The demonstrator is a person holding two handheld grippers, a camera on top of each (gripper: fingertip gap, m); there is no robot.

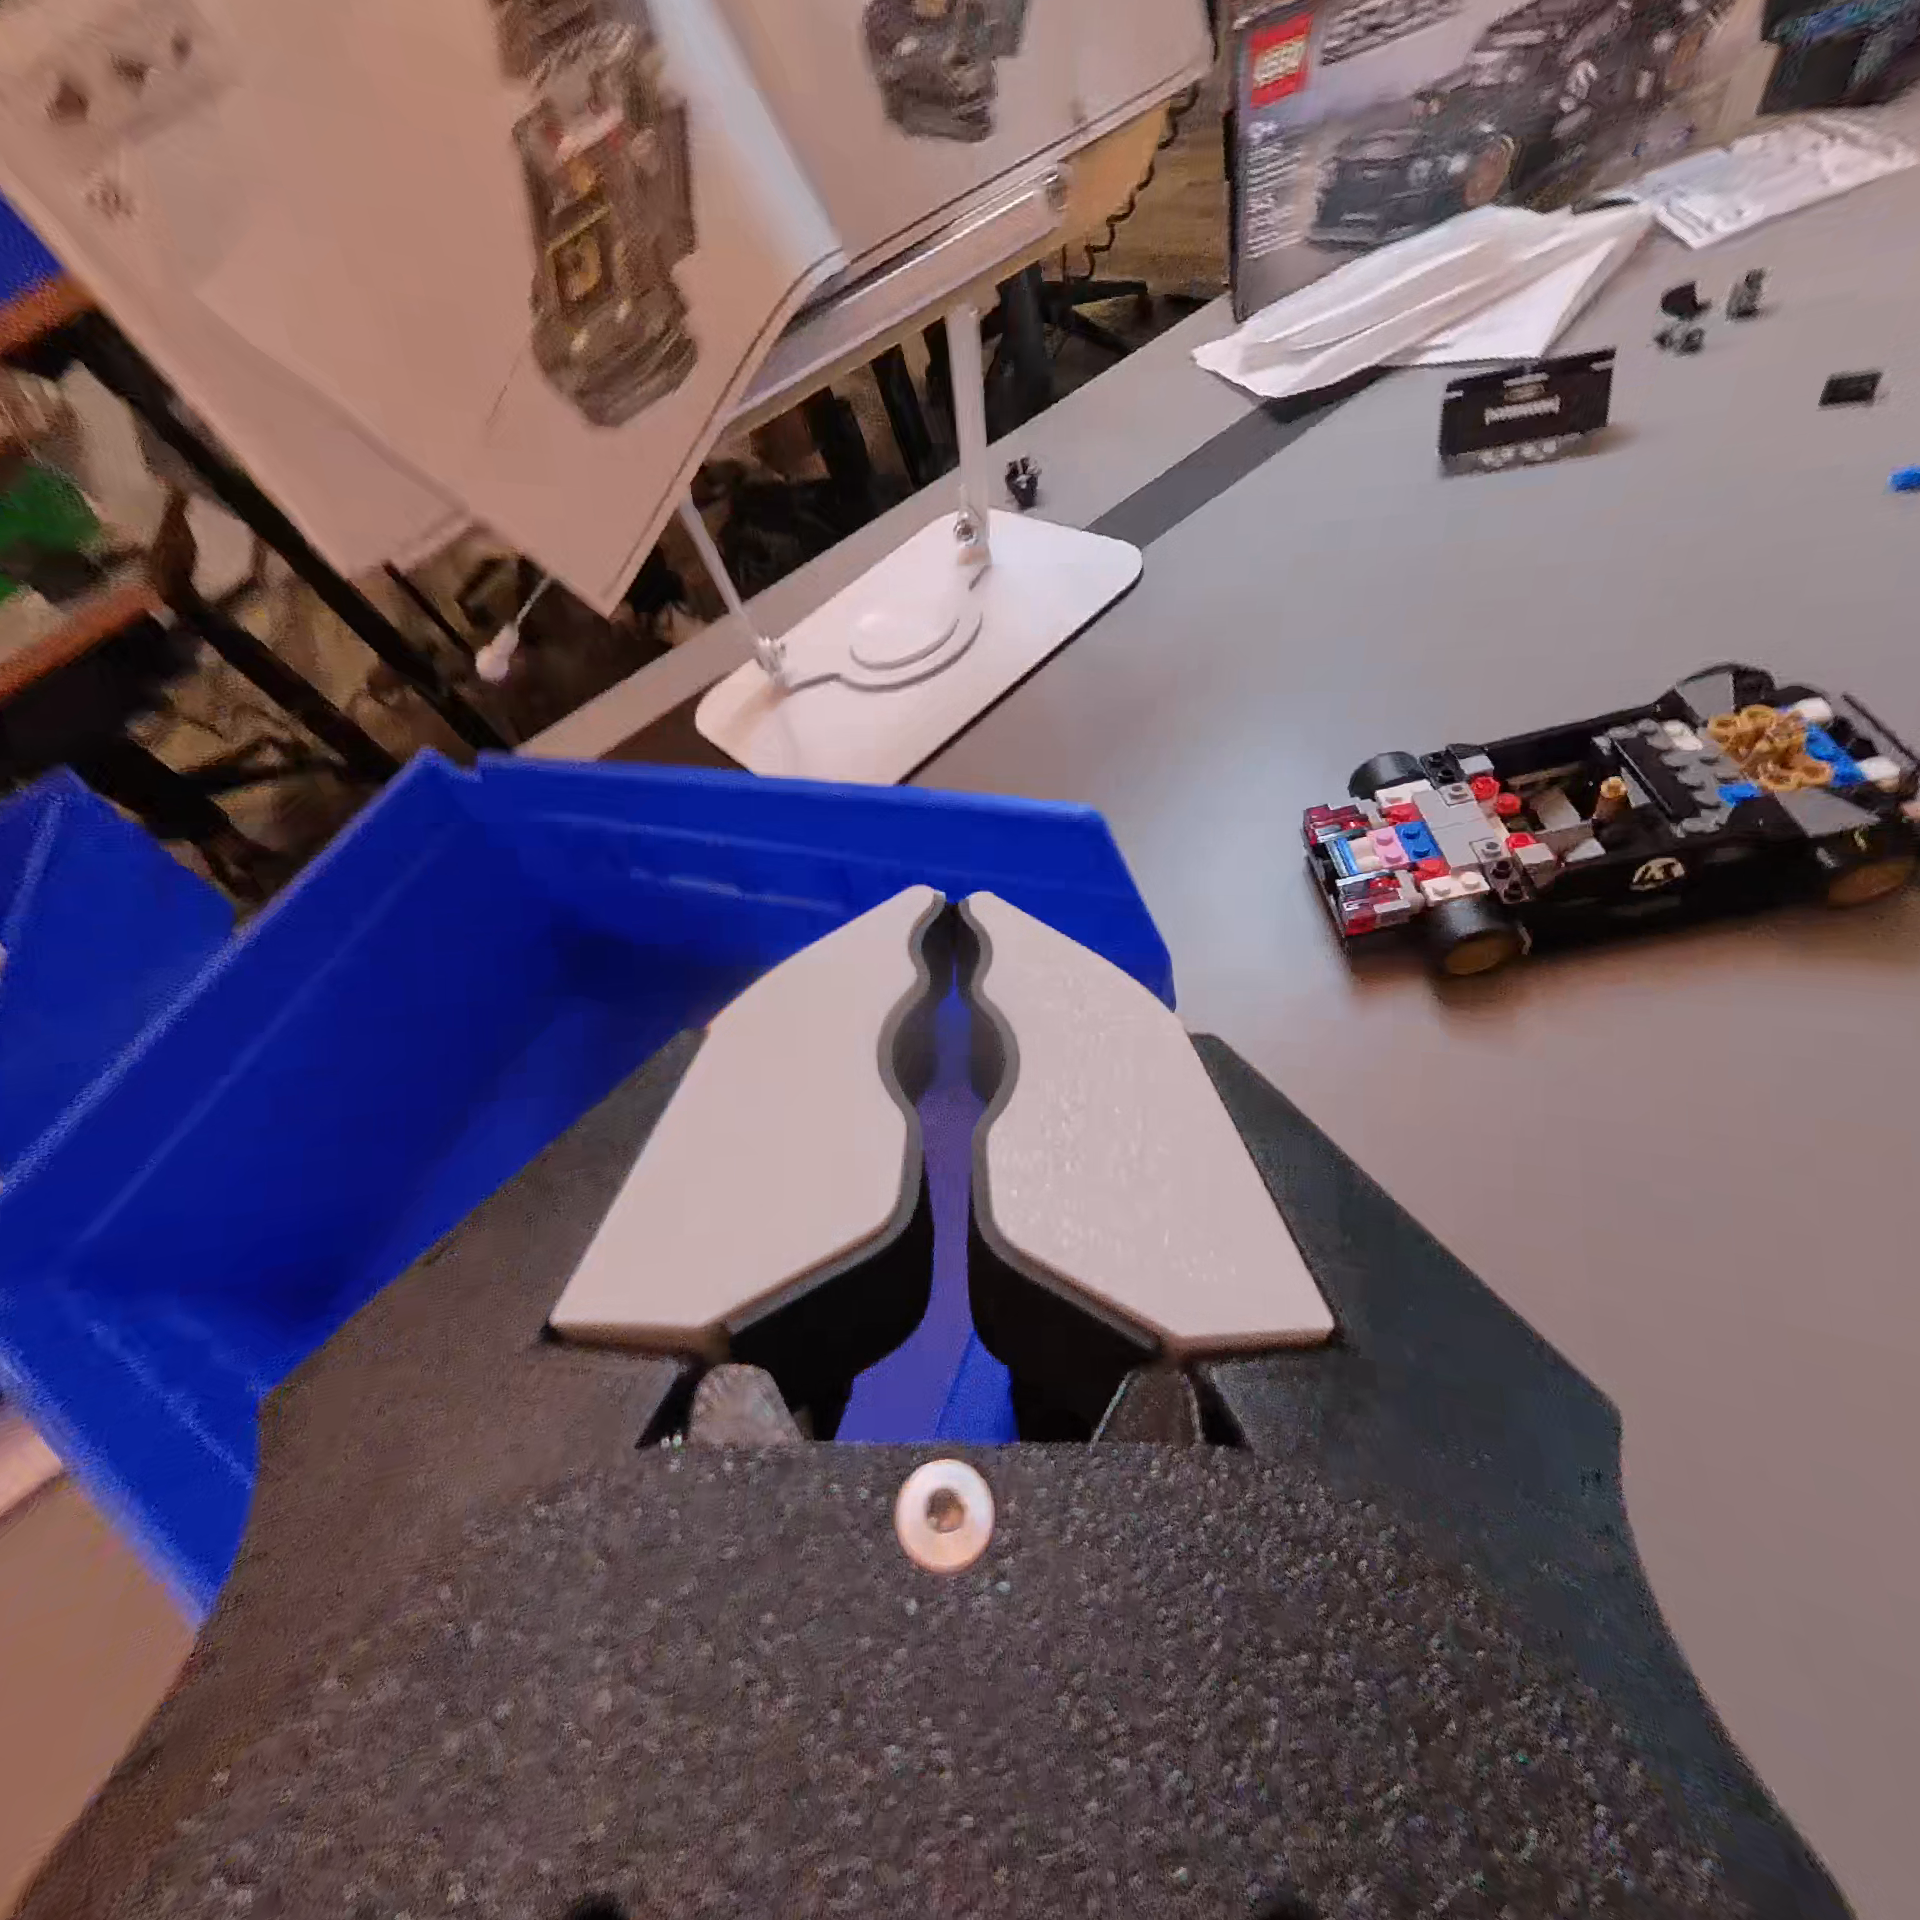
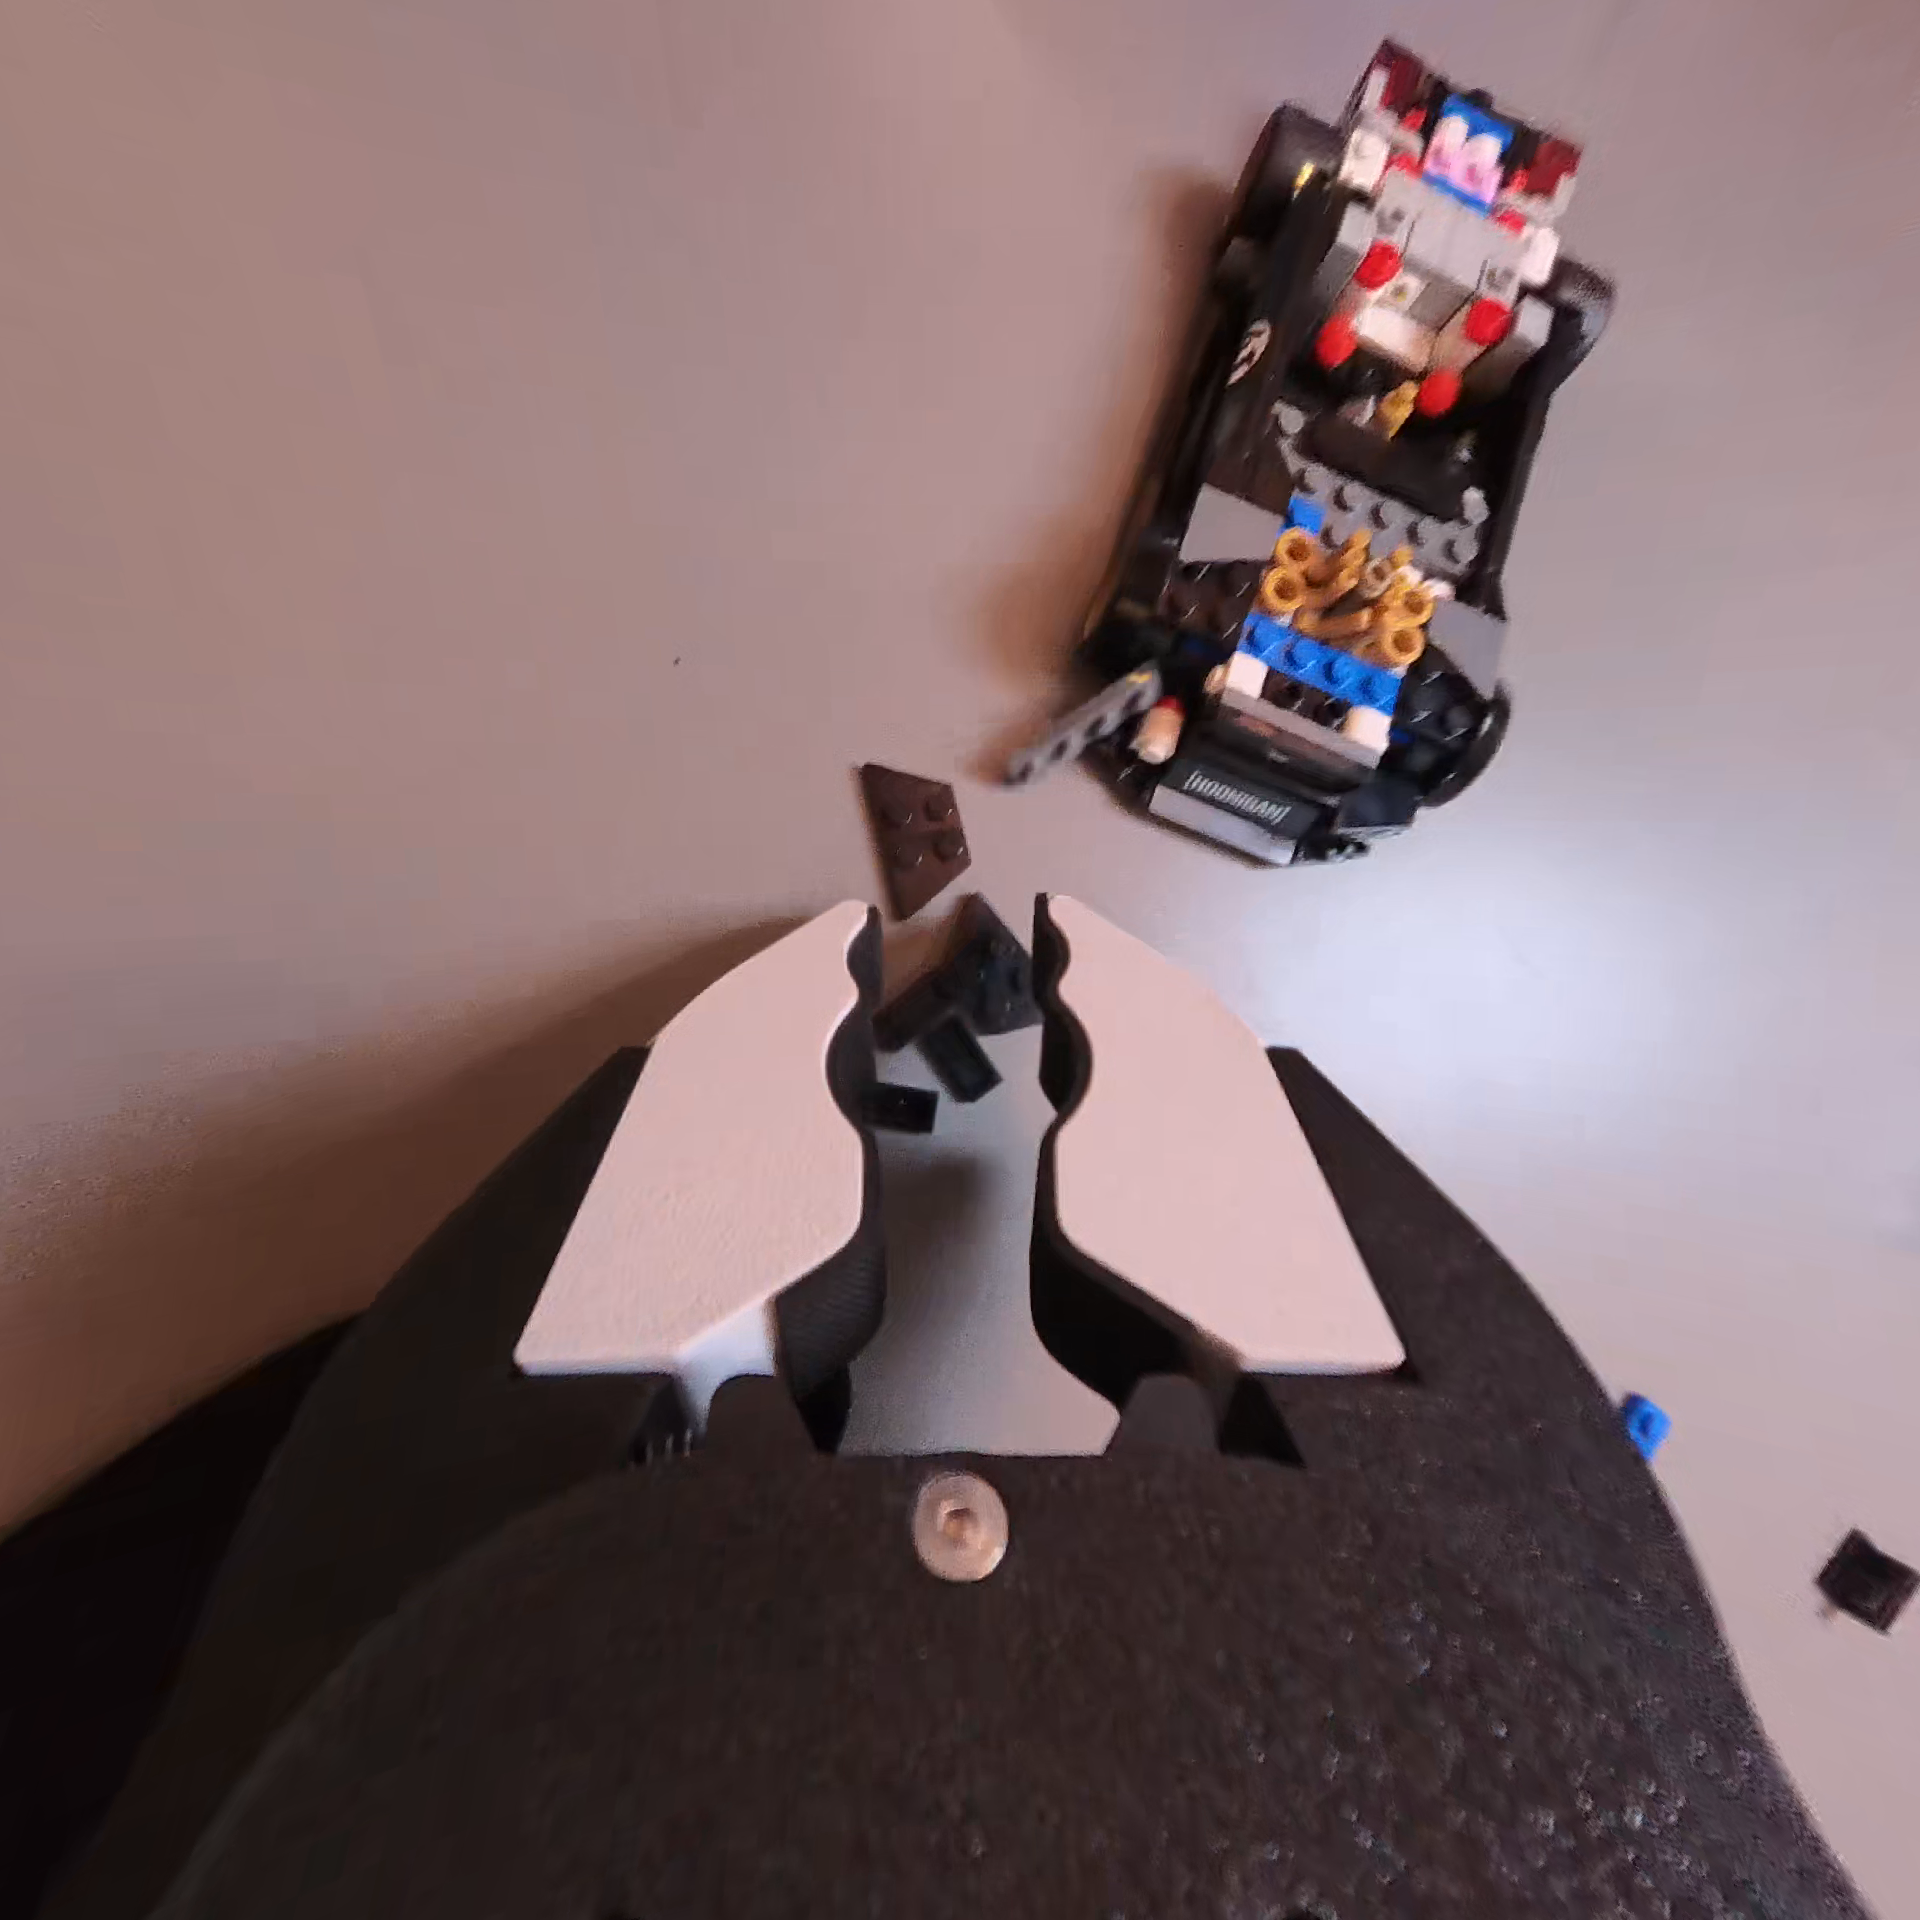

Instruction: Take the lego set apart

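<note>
The partly stripped black lego car (image 1: 1610, 821) stands on the grey table (image 1: 1455, 1195) to the right of my left gripper (image 1: 951, 914). That gripper is shut, with nothing showing between its tips, and hangs over a blue bin (image 1: 416, 1039). In the right wrist view the car (image 2: 1351, 499) lies ahead to the right, its coloured inner bricks exposed. My right gripper (image 2: 954, 914) is open just above the table. A loose black wedge plate (image 2: 914, 836) lies just past its tips. A small cluster of black pieces (image 2: 966, 1003) lies between its fingers.
An instruction booklet (image 1: 416, 260) rests on a white stand (image 1: 935, 623) behind the bin. The lego box (image 1: 1455, 135), white paper bags (image 1: 1434, 301), a black sign plate (image 1: 1527, 410) and small black parts (image 1: 1704, 307) lie farther back. A blue stud (image 2: 1645, 1425) and a black piece (image 2: 1867, 1579) lie by my right gripper. The left gripper's tips are roughly 30 cm from the right gripper's.
</note>
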